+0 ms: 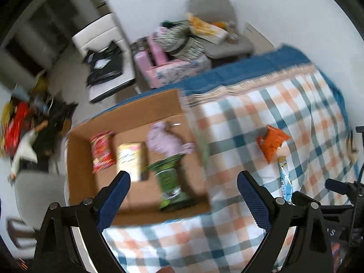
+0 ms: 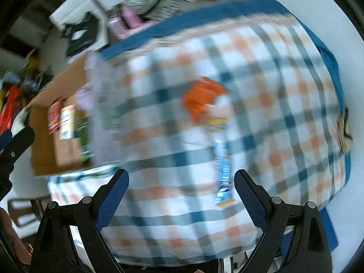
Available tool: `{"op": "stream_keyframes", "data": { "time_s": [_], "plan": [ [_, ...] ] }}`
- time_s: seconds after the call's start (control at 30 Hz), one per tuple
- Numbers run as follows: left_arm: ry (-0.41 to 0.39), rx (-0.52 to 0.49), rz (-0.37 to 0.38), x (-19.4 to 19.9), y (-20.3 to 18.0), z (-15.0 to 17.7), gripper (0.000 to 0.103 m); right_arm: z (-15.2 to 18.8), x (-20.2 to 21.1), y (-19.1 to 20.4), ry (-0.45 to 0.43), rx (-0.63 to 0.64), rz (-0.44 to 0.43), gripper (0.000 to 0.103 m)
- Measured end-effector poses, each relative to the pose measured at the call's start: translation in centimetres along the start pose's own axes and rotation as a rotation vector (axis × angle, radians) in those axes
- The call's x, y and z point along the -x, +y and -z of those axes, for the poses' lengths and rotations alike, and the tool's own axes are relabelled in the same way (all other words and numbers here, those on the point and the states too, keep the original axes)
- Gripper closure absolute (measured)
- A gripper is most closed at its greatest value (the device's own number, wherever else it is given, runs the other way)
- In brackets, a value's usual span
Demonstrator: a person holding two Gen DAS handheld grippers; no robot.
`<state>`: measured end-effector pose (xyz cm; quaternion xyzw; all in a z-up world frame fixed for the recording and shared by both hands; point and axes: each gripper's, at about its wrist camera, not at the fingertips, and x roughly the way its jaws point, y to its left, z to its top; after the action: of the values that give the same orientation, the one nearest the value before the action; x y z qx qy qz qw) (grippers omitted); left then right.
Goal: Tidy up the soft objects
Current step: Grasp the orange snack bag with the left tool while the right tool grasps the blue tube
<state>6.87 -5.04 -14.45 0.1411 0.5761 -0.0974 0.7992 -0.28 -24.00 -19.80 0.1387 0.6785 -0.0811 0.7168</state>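
A cardboard box (image 1: 141, 109) lies on a checked blanket (image 1: 238, 122). In it are a red packet (image 1: 102, 152), a yellow packet (image 1: 132, 159), a lilac soft toy (image 1: 166, 141) and a green packet (image 1: 170, 182). My left gripper (image 1: 184, 182) is open and empty above the box's near side. An orange packet (image 1: 271, 142) and a long light-blue packet (image 1: 284, 182) lie on the blanket to the right. In the right wrist view my right gripper (image 2: 182, 182) is open and empty, above the blanket near the light-blue packet (image 2: 223, 166) and the orange packet (image 2: 202, 97). The box (image 2: 45, 150) is at its left.
The blanket covers a blue-edged surface (image 1: 238, 68). Beyond it stand a pink box with striped cloth (image 1: 179, 45), a grey chair with clutter (image 1: 218, 22) and a white seat with a black bag (image 1: 104, 61). Clutter lies on the floor at left (image 1: 27, 132).
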Motion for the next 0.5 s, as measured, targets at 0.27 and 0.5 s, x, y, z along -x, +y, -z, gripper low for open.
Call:
{"op": "stream_keyframes", "data": {
  "time_s": [0.27,0.5],
  "plan": [
    [0.123,-0.233,-0.002,-8.5,-10.4,-4.9,0.007,-0.6,-6.5,-7.2,0.088,-0.099,0.012,0.007],
    [0.232,-0.377,0.051,-14.7,-16.0,-6.6,0.007,-0.9,-10.6,-8.9,0.161,-0.116,-0.016,0.008]
  ]
}}
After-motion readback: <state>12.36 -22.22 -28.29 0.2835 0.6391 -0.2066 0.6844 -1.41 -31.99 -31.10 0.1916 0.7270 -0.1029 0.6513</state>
